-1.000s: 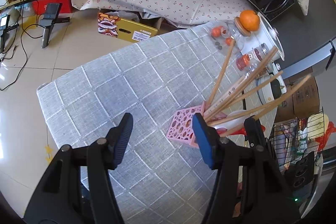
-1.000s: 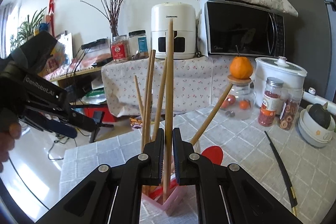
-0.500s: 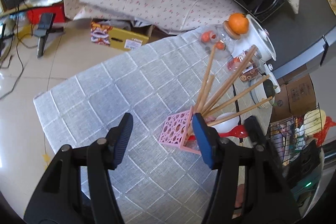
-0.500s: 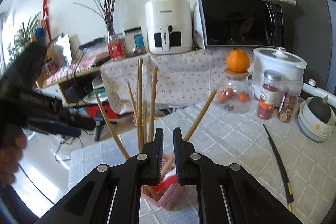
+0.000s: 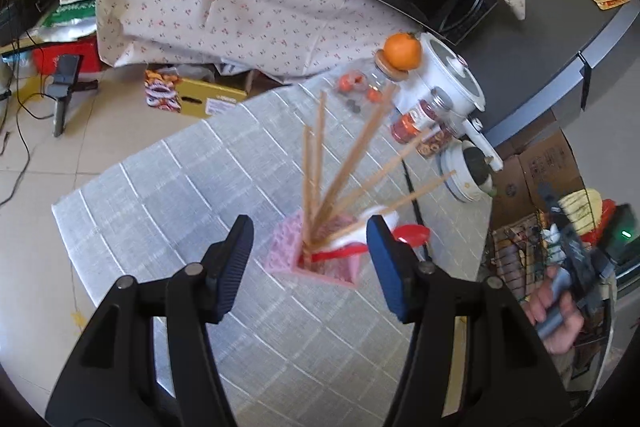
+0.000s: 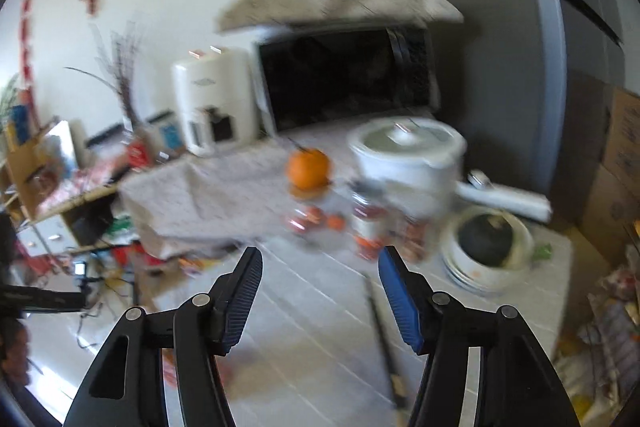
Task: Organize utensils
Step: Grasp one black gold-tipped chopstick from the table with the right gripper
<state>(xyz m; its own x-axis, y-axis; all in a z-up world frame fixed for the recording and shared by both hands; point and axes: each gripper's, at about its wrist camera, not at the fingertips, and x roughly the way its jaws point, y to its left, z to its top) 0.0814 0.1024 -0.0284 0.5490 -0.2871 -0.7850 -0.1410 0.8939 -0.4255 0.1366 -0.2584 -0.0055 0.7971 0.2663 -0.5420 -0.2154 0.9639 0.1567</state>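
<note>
A: Where do you see the utensils?

B: From my left camera, the pink perforated plastic holder [image 5: 316, 259] stands on the grey checked counter [image 5: 168, 187]. Several long wooden chopsticks [image 5: 348, 163] fan out of it, tips leaning toward the orange fruit [image 5: 403, 51] on the glass jar lid. A red plastic spoon [image 5: 412, 235] sticks out on the holder's far side.

A: And your left gripper [image 5: 310, 251]?

B: Jaws spread wide, nothing between them, hovering above the holder on its near side.

A: The right gripper [image 6: 320, 287]?

B: Jaws also released and empty. That view is blurred, but I make out one dark thin chopstick [image 6: 384, 339] lying flat on the counter, on the near side of the orange fruit, close to the stacked white bowls [image 6: 486, 263]. The white rice cooker [image 6: 408, 163] sits just beside the fruit.

A: Is the holder in the right view?

B: I cannot tell.
</note>
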